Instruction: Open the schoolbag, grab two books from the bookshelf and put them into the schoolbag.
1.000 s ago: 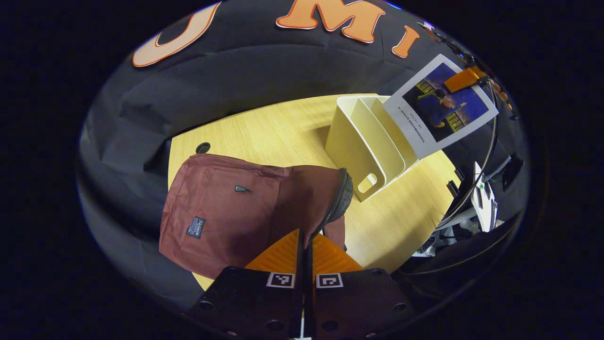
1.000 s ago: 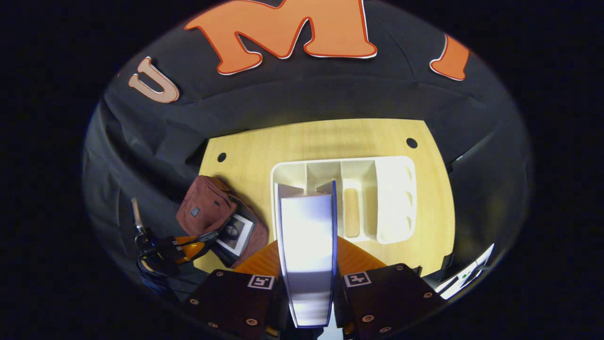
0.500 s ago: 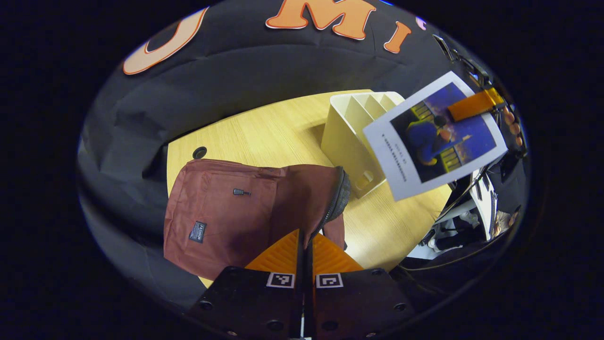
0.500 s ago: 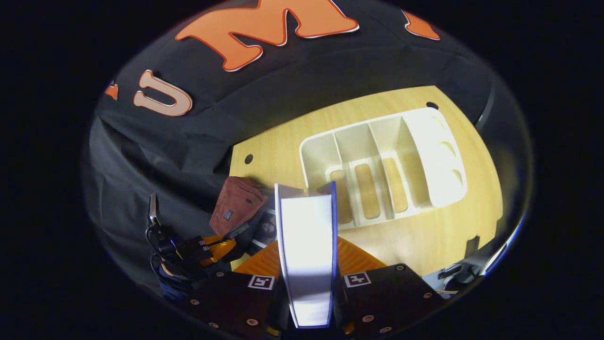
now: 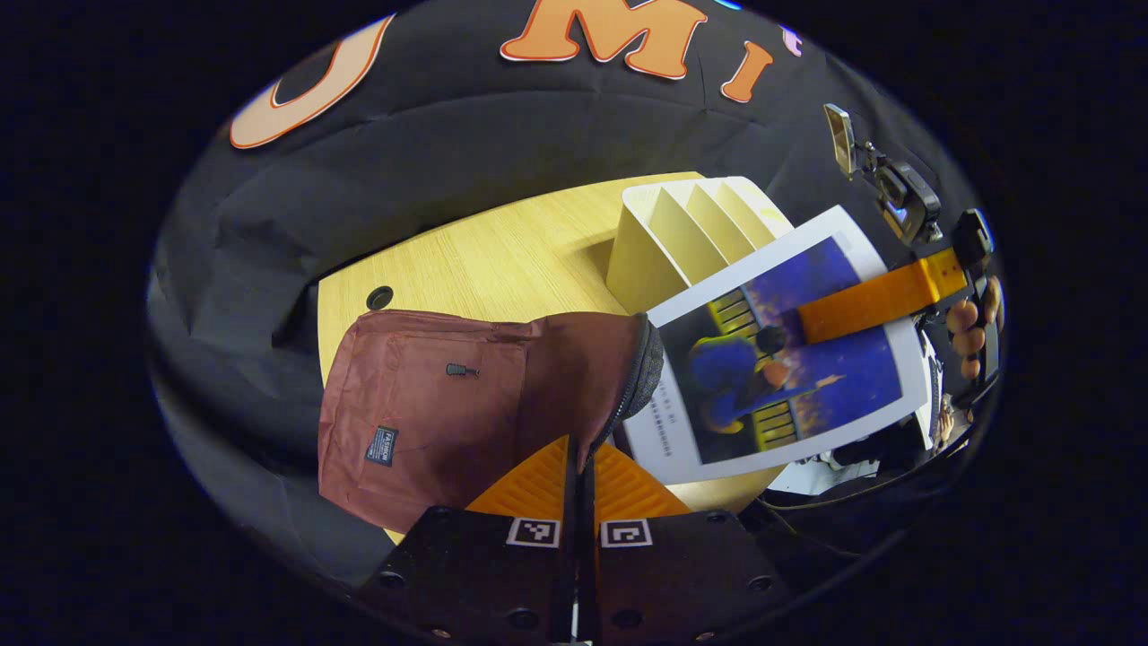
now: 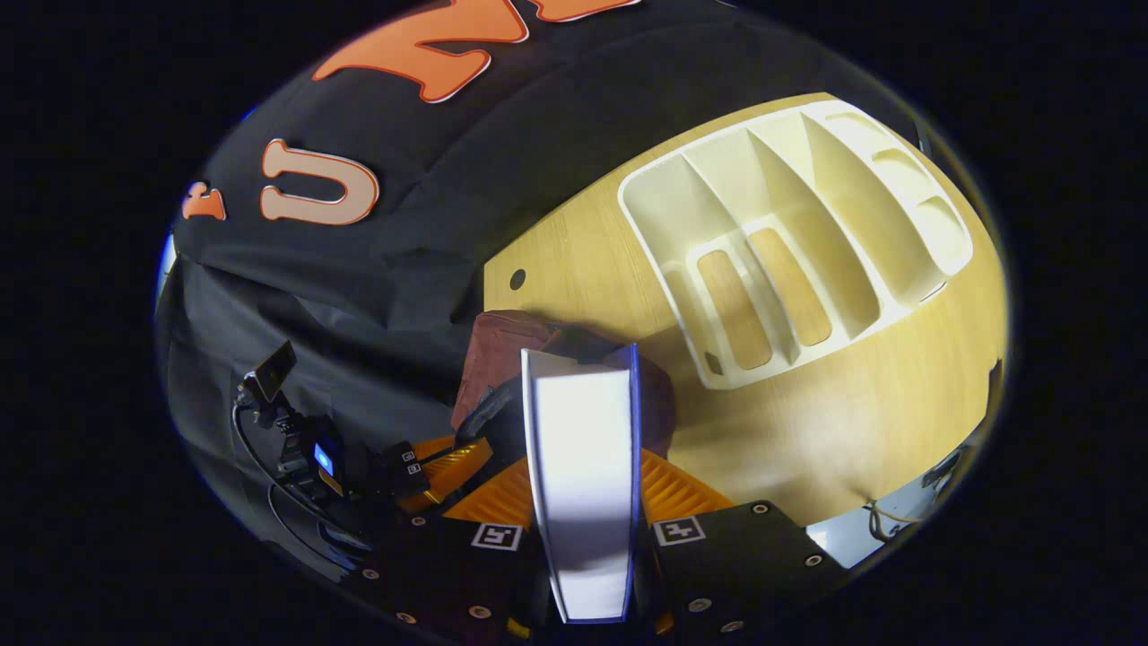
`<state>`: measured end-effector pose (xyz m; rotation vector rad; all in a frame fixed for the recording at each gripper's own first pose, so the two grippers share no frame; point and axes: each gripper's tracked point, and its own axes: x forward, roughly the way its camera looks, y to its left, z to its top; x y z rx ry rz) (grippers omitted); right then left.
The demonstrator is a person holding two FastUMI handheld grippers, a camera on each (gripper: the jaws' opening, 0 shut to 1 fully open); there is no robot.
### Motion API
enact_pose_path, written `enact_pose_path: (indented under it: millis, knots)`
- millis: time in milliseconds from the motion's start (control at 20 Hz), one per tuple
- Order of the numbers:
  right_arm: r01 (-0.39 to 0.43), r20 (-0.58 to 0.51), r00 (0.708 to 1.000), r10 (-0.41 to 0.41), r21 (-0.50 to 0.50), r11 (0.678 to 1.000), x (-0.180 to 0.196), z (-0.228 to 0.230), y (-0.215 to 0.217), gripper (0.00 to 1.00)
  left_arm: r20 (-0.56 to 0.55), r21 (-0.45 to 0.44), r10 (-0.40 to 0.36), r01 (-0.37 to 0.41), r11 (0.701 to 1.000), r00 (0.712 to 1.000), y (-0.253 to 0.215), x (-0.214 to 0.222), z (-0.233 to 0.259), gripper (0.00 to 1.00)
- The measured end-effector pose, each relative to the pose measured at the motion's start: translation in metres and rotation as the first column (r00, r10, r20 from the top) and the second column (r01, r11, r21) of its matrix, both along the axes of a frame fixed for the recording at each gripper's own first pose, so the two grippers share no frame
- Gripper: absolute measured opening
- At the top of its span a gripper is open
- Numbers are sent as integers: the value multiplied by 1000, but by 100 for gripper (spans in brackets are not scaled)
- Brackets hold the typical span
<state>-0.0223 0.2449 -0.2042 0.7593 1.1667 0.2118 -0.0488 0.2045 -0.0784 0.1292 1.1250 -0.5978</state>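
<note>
Maroon fabric first: the schoolbag (image 5: 466, 395) lies flat on the pale wood worktop (image 5: 502, 260), its zippered mouth turned to the right. My left tool (image 5: 581, 467) has its fingers pressed together on the edge of that opening, pinching the flap beside the zip and lifting it so the mouth gapes.

My right tool (image 6: 583, 484) pinches a book (image 6: 583, 475) by its lower edge, both fingers on the covers. In the right gripper view the book stands on end straight ahead, its top edge pointing at the bag. In the left gripper view the same book (image 5: 780, 359) hangs just right of the bag's mouth, cover facing me, its near-left corner almost at the zip.

White bookshelf (image 6: 798, 260), a slotted file rack, sits on the far right of the worktop; every slot I can see into has no book in it.

Relation that matters: the opening lies to the left of the carried book, and the book's long axis runs roughly toward that opening. My judgement: the right tool is the one to travel, sliding the book leftward, leading edge first, under the raised flap, while the left tool only holds the mouth up. Risk: the corner snagging on the zipper teeth.
</note>
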Motion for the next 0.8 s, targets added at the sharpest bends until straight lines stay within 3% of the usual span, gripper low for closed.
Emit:
enact_pose_path:
  millis: [250, 400, 800]
  knots:
    - [64, -4, 998, -64, 109, 992, 8, -32, 40, 39, 23, 4, -20, 20, 1000, 1000, -4, 0, 4, 2]
    - [88, 31, 995, -92, 109, 990, 11, -52, 55, 39, 42, 5, -35, 34, 999, 999, -6, -1, 7, 2]
    - [160, 2, 986, -166, 259, 953, 15, -85, 114, 39, 77, 36, -74, 71, 997, 994, -15, 1, 22, 2]
